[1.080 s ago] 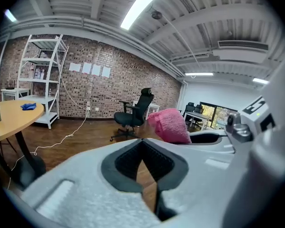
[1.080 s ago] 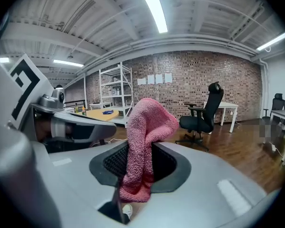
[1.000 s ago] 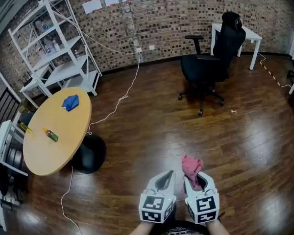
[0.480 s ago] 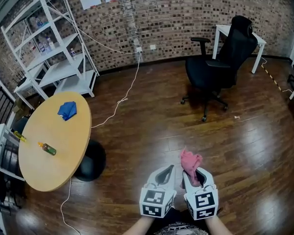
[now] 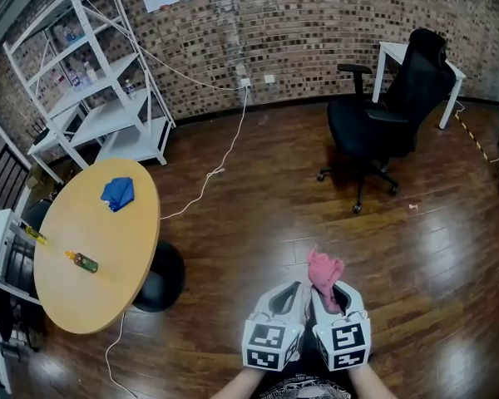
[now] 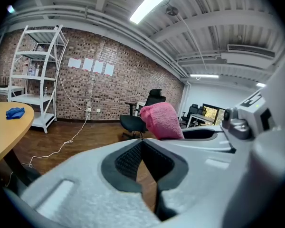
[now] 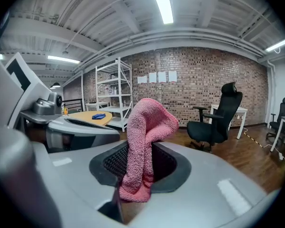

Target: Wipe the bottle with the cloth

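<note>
- Towelling: pink cloth (image 7: pixel 147 127) pinched between the jaws of the right claw (image 5: pixel 329 296), loose end flopped up and over just ahead of the tips. Soft, light and limp; little chance of slipping out, but apt to bunch, so better spread flat against the surface when wiping.
- Close beside it on the left: left claw (image 5: pixel 289 296), jaws pressed together on nothing. Free to steady the bottle, once spread.
- Well ahead and far off to the left of both claws: round wooden table (image 5: pixel 141 223), judged not yet within reach.
- Lying on its side there: small green bottle (image 5: pixel 82 262), orange at one end. Probably light, smooth and ready to roll; best taken round the middle of the body, ends left clear for the cloth.
- Farther along the tabletop: crumpled blue cloth (image 5: pixel 117 193).
- Beyond that: white shelving (image 5: pixel 100 115).
</note>
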Demonstrator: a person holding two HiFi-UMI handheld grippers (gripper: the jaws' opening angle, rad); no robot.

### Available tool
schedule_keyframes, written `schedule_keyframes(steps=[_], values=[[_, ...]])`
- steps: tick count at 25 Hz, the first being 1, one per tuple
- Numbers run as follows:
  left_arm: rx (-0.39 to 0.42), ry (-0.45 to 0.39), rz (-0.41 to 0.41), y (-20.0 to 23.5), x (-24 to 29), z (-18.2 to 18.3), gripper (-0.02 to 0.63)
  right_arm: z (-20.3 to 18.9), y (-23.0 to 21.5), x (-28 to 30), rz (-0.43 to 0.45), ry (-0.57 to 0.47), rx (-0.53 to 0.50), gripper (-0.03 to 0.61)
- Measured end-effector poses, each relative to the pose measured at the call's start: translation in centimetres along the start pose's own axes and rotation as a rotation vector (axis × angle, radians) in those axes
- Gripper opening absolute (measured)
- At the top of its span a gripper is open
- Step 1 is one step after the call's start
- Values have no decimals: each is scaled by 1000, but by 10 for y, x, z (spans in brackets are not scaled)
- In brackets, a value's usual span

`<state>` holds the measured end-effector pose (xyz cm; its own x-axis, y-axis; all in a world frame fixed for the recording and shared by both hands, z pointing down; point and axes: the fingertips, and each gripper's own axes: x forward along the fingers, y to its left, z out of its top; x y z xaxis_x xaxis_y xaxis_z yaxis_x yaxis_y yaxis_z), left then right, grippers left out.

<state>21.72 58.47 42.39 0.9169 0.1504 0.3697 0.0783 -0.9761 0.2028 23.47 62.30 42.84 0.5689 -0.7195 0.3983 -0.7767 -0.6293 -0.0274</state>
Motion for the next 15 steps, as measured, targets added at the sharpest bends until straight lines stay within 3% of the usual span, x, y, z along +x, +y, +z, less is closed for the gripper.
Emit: schedule_keyframes(steps=[15], values=[[-50, -23, 146, 92, 98, 61, 3, 66, -52, 137, 127, -3, -72, 107]])
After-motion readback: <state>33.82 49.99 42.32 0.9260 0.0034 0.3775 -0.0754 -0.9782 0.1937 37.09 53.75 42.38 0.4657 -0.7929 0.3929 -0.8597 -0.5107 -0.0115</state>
